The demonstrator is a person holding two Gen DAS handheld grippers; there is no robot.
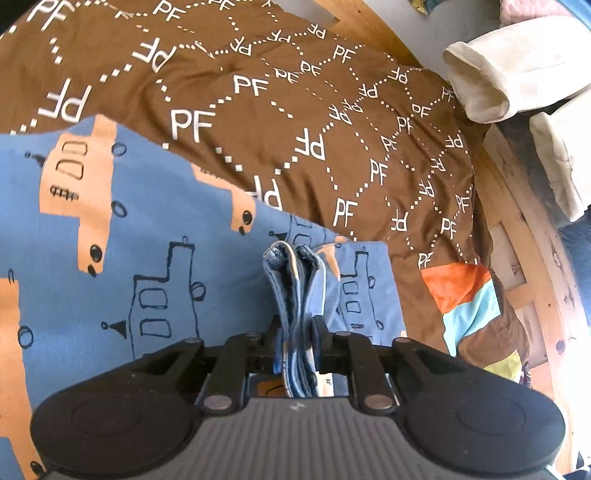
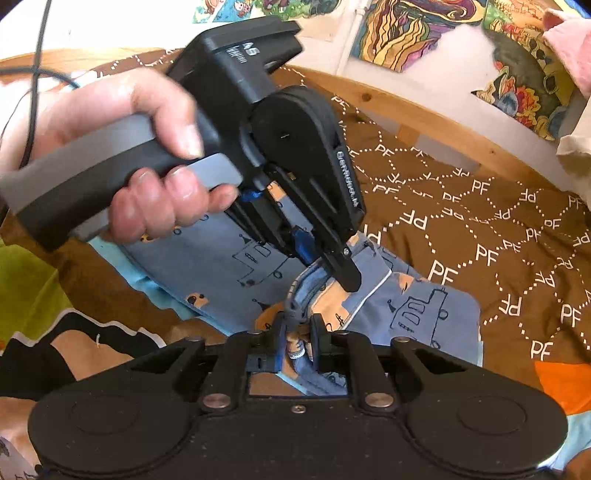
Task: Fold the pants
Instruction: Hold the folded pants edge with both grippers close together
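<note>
Both tools, left tool [image 1: 298, 325] and right tool [image 2: 298, 325], are pinching the pants [image 2: 424, 306] hem layers; they should be lowering level onto the bed [image 2: 480, 229], keeping edges aligned.

The pants [image 1: 110, 229] run off the left edge; the left gripper [image 2: 332, 266] hides part of their bunched edge; posters [image 2: 417, 33] are cropped.

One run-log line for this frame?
stage: mid-fold | left gripper: shut on pants edge | right gripper: shut on bunched pants hem | surface: brown bedspread
</note>
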